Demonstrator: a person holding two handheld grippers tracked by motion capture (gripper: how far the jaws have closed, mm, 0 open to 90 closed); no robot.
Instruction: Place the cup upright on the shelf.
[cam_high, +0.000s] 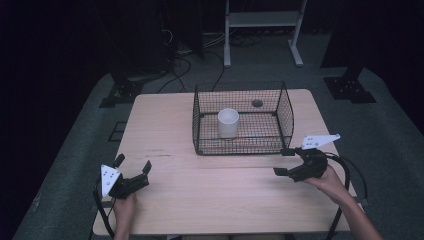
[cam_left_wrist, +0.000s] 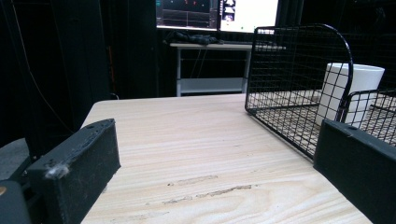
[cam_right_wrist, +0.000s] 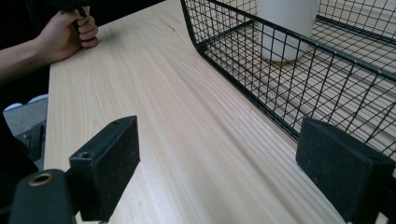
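I see the left gripper (cam_high: 133, 165) low at near left, jaws apart; the right gripper (cam_high: 283, 161) at near right, jaws apart, empty.

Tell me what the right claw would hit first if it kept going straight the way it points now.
Probably bare tabletop first, since the right claw tilts down at it. Its open jaws aim along the wire basket's near wall toward the person's other hand; one jaw might graze the mesh, though depth is unclear.
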